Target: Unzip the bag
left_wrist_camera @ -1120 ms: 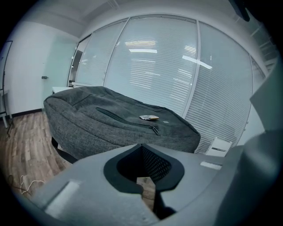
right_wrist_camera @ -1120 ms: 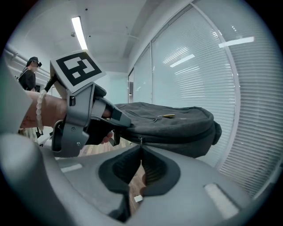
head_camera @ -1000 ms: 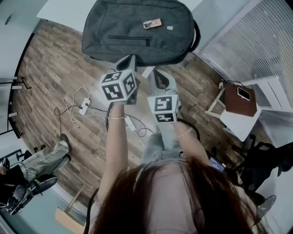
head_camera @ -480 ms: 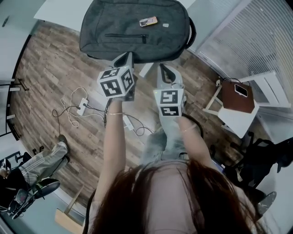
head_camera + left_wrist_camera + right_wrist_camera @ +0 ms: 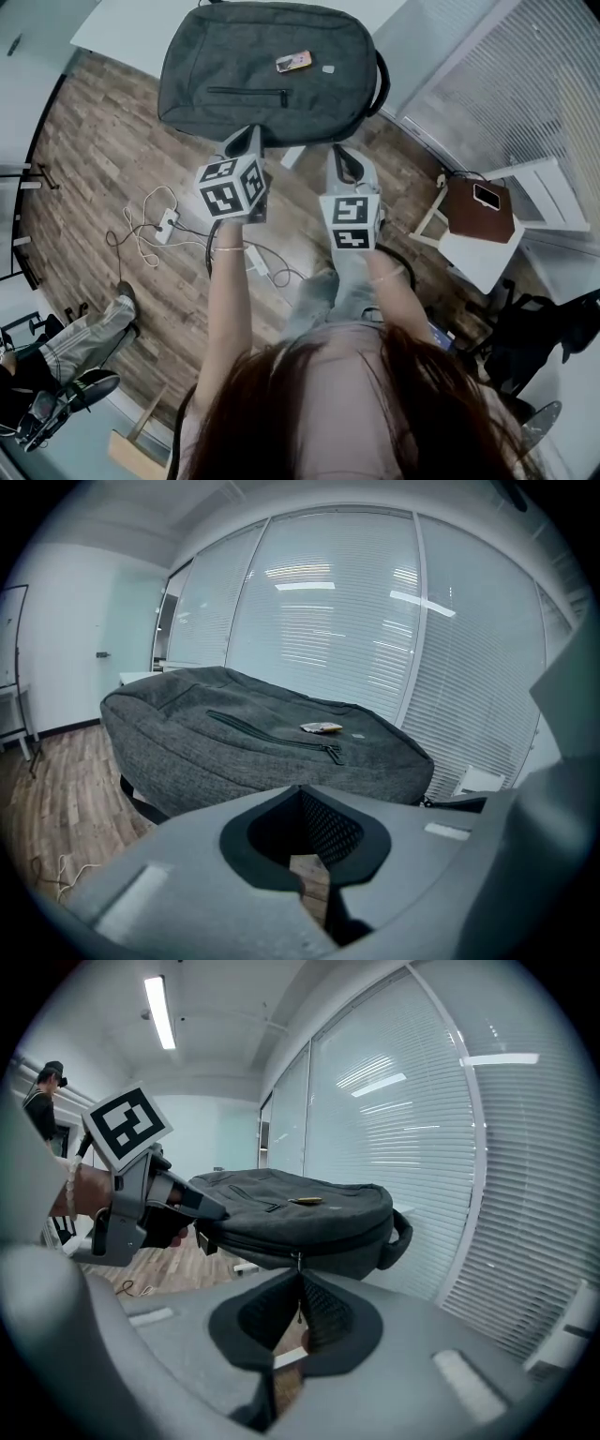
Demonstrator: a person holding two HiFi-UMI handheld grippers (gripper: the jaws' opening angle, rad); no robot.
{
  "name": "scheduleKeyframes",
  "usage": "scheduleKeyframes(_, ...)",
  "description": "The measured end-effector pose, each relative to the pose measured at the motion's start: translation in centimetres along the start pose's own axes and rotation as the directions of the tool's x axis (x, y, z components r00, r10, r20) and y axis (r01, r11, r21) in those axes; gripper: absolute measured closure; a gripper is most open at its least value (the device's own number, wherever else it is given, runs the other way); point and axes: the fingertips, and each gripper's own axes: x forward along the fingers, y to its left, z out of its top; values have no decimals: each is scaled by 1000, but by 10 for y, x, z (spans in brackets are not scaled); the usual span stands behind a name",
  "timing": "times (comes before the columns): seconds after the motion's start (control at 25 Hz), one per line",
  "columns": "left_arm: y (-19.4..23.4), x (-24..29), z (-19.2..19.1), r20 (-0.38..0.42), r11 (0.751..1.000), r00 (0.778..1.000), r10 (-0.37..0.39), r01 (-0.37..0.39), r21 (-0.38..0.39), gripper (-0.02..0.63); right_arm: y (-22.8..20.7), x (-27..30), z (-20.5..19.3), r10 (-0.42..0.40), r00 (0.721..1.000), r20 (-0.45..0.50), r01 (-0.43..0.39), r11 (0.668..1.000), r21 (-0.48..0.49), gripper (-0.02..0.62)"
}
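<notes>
Head view: the grey bag lies flat on a white surface at 12 o'clock. The left gripper points at the bag's 6 o'clock edge. The right gripper is at its 5 o'clock, just beside the rim.

Left gripper view: the jaws are clenched on nothing (wooden floor shows through the hollow between them). The bag sits just beyond at 12 o'clock, with a pocket zip running across its top face.

Right gripper view: the jaws are pinched on the zip pull, which hangs from the bag's side seam at 12 o'clock. The left gripper sits at 9 o'clock, its tip at the bag's edge.
</notes>
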Motion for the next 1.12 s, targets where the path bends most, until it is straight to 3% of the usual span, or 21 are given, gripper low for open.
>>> scheduleKeyframes(0.6,-1,3,0,-17,998,999,49,-50,-28,597,-40,2,2,40,998,-48,-43,997,-57,586)
scheduleKeyframes(1.12,-2,4,0,-39,997,996,75,-75,-4,597,-74,2,12,36,998,-60,-42,994,-103,586)
